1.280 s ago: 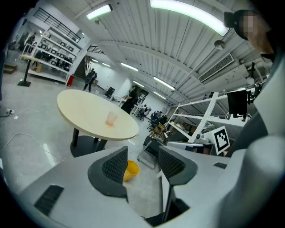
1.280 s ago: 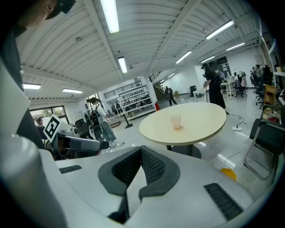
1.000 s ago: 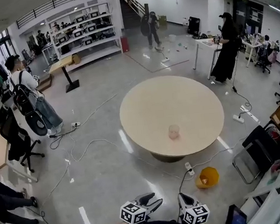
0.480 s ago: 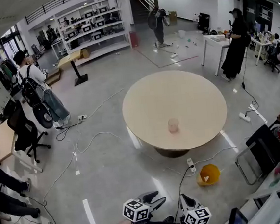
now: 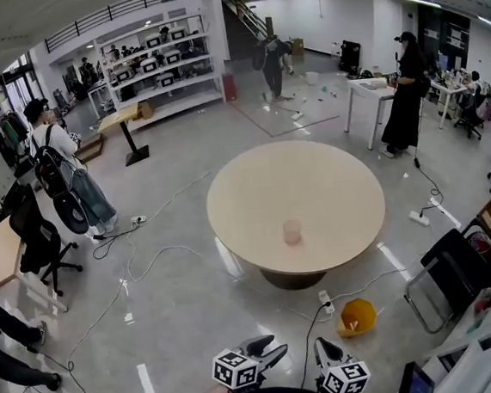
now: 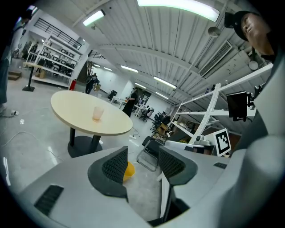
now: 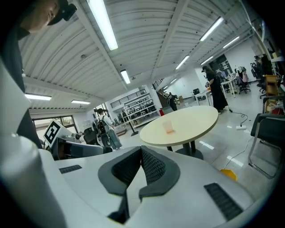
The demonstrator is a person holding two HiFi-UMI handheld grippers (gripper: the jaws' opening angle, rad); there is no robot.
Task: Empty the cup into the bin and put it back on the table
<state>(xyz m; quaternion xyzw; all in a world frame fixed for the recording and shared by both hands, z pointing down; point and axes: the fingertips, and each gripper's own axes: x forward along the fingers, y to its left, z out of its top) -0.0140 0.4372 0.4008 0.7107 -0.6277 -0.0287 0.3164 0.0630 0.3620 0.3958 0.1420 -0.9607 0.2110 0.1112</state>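
Note:
A translucent pinkish cup (image 5: 293, 232) stands upright near the front edge of the round beige table (image 5: 313, 176). It also shows far ahead in both gripper views, as the cup (image 6: 97, 113) and the cup (image 7: 168, 127). A yellow bin (image 5: 357, 316) lies on the floor in front of the table, to its right. My left gripper (image 5: 270, 350) is at the bottom of the head view, open and empty. The yellow bin (image 6: 129, 170) shows through the gap of my left gripper (image 6: 142, 164). My right gripper (image 5: 324, 350) is beside it. In its own view my right gripper (image 7: 140, 167) is shut on nothing. Both are well short of the table.
Cables and a power strip (image 5: 326, 299) run across the floor between me and the table. A black folding chair (image 5: 444, 280) stands at the right, an office chair (image 5: 39, 246) at the left. A person with a backpack (image 5: 62, 179) stands at the left, and others stand at the back.
The head view has shifted slightly, and the table and cup now sit a little further left. Both grippers keep their places at the bottom edge, with their jaws unchanged.

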